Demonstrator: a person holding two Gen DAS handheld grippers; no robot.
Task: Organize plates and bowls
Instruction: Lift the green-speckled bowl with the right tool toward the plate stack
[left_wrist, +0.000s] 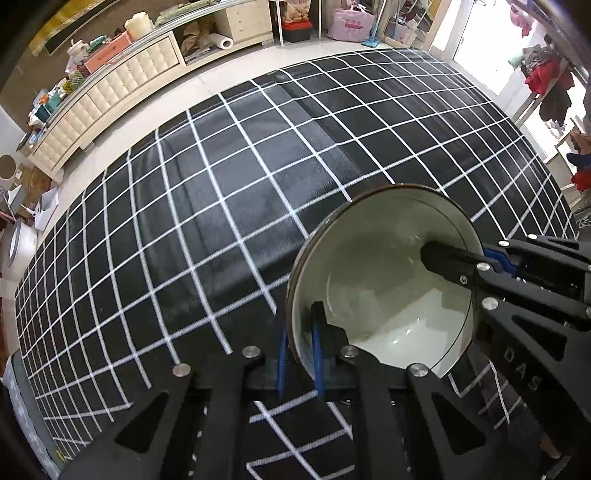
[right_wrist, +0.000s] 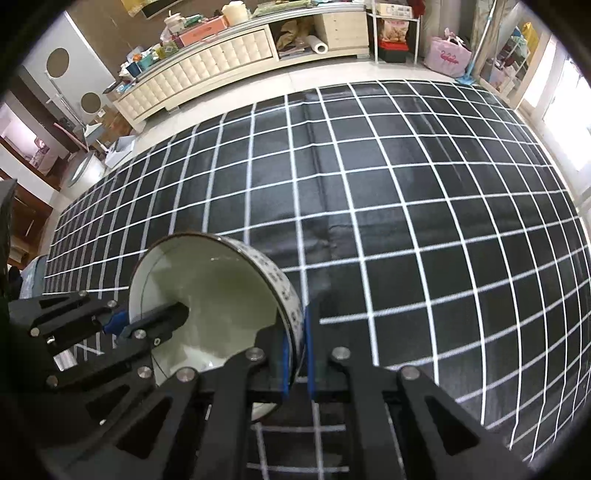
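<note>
Both tongs (left_wrist: 299, 354) (right_wrist: 295, 354) pinch the bowl's (left_wrist: 380, 280) opposite rims.

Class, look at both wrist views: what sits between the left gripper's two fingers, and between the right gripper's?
The rim wall of the same bowl. The left gripper pinches it in the left wrist view, and the right gripper pinches the opposite side in the right wrist view.

Glossy ceramic bowl (left_wrist: 384, 280); matt woven checked cloth (left_wrist: 221, 221).
</note>
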